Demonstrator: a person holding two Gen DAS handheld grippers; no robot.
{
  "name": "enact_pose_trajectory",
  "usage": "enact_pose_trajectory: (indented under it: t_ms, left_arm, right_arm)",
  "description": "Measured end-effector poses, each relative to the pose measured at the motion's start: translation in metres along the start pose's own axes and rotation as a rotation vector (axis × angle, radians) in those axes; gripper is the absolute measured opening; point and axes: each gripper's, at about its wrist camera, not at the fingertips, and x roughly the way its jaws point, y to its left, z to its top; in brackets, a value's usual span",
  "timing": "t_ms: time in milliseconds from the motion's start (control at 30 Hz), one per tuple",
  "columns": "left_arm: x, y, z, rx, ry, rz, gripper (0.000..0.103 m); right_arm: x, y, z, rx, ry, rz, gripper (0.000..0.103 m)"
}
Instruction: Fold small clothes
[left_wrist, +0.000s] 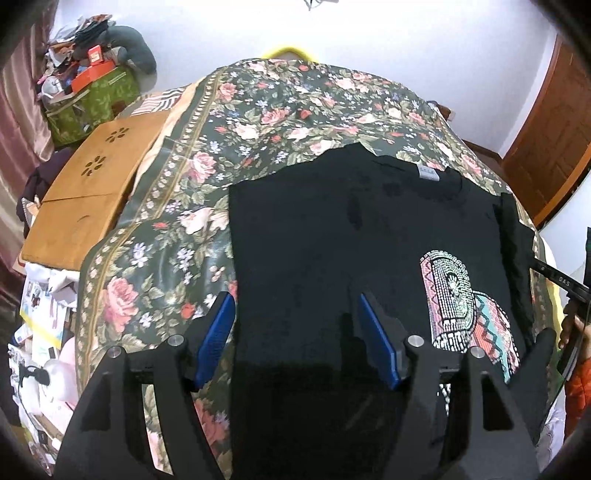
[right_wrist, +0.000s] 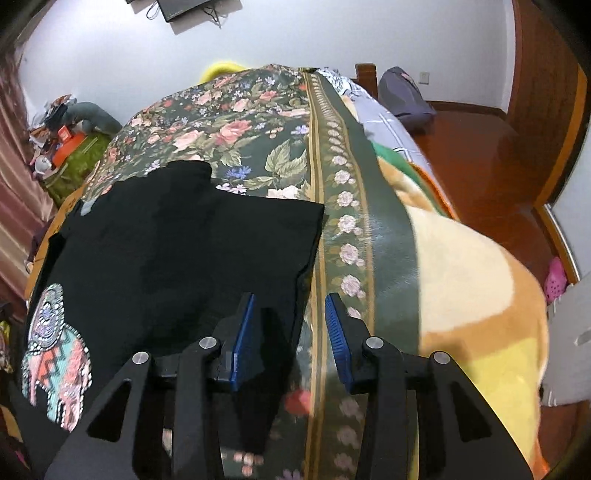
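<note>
A black T-shirt (left_wrist: 332, 240) lies flat on a dark floral sheet (left_wrist: 258, 110), its grey neck label (left_wrist: 428, 172) at the far end. A colourful elephant print (left_wrist: 465, 306) sits near its right side in the left wrist view. My left gripper (left_wrist: 295, 299) is open and straddles the shirt's left edge, one blue pad (left_wrist: 218, 336) over the sheet and the other over the cloth. In the right wrist view the shirt (right_wrist: 184, 258) and print (right_wrist: 55, 350) lie to the left. My right gripper (right_wrist: 290, 299) is open, with the shirt's right edge between its jaws and its pads (right_wrist: 338, 332) not pressing on it.
A low wooden folding table (left_wrist: 92, 184) and a pile of boxes and clutter (left_wrist: 85, 85) stand left of the bed. A cream and yellow blanket (right_wrist: 461, 295) lies right of the sheet's border, with a wooden floor (right_wrist: 480, 147) and a grey bag (right_wrist: 402, 96) beyond. A person's hand (left_wrist: 570, 325) shows at the right edge.
</note>
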Motion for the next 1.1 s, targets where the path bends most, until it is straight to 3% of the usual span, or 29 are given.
enact_pose_trajectory:
  t_ms: [133,267,400,567,867,1100]
  left_arm:
    - [0.010,-0.007,0.005,0.014,0.004,-0.011,0.068]
    - [0.015,-0.014,0.007,0.019,0.005,-0.036,0.068]
    - [0.019,-0.019,0.004,0.037,0.013,-0.031,0.068]
    - [0.011,-0.020,0.000,0.042,0.007,-0.031,0.068]
    - [-0.027,-0.007,-0.005,0.023,-0.049,-0.036,0.069]
    - [-0.046,0.001,-0.014,0.026,-0.078,-0.043,0.071]
  right_arm:
    - [0.005,0.008,-0.002,-0.022,-0.033,-0.016,0.038]
    - [0.010,0.010,-0.003,-0.058,-0.052,-0.057,0.020]
    - [0.009,0.009,0.000,-0.062,-0.049,-0.034,0.006]
    - [-0.010,0.018,0.002,-0.076,-0.061,0.004,0.005]
    - [-0.078,0.075,0.011,-0.211,-0.159,0.100,0.004]
    - [-0.098,0.131,0.022,-0.272,-0.163,0.247,0.004]
